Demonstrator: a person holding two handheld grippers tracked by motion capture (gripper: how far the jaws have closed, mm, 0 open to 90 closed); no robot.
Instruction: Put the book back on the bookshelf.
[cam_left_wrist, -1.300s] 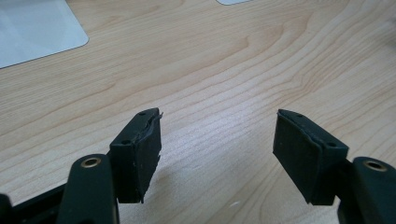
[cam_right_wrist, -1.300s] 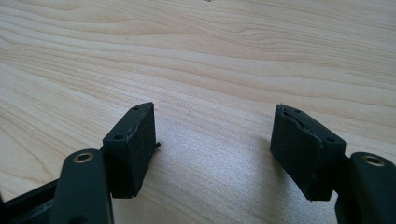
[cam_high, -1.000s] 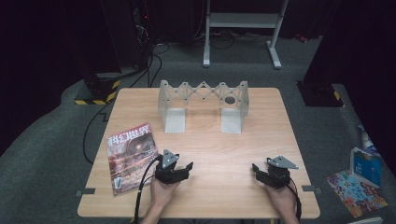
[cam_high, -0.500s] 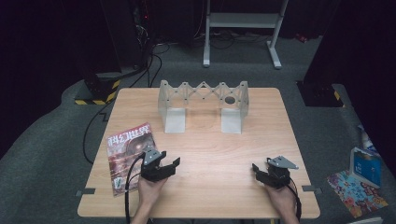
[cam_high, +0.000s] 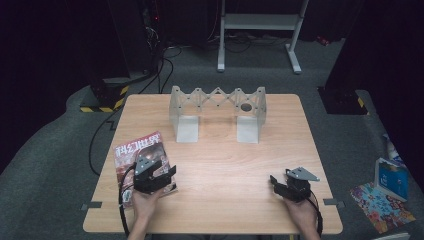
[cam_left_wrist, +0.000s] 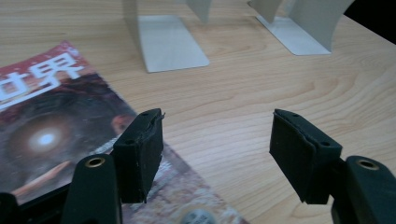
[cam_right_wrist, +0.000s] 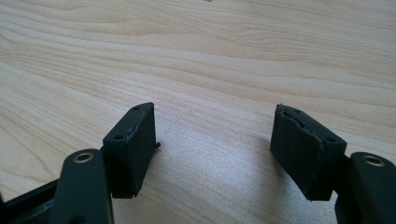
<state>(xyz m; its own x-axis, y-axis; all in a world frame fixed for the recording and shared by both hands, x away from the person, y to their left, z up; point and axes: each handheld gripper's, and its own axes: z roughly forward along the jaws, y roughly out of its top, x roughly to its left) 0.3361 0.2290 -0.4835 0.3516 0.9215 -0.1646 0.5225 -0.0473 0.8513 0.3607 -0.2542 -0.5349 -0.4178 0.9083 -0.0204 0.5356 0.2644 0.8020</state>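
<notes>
High view: left claw (cam_high: 167, 172) over magazine (cam_high: 131, 153) at bench (cam_high: 225, 165) left edge; right claw (cam_high: 274, 181) on bare wood. Left gripper view — jaws wide, nothing gripped, magazine beneath. Right gripper view — wide, empty.

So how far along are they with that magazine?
Barely begun. The magazine lies flat on the table, unheld. The left gripper hovers open over its corner; the right gripper waits open above bare wood. Gripping it and placing it, perhaps in the rack, remains.

High overhead view; two low, close gripper views across the table (cam_high: 220, 165).
</notes>
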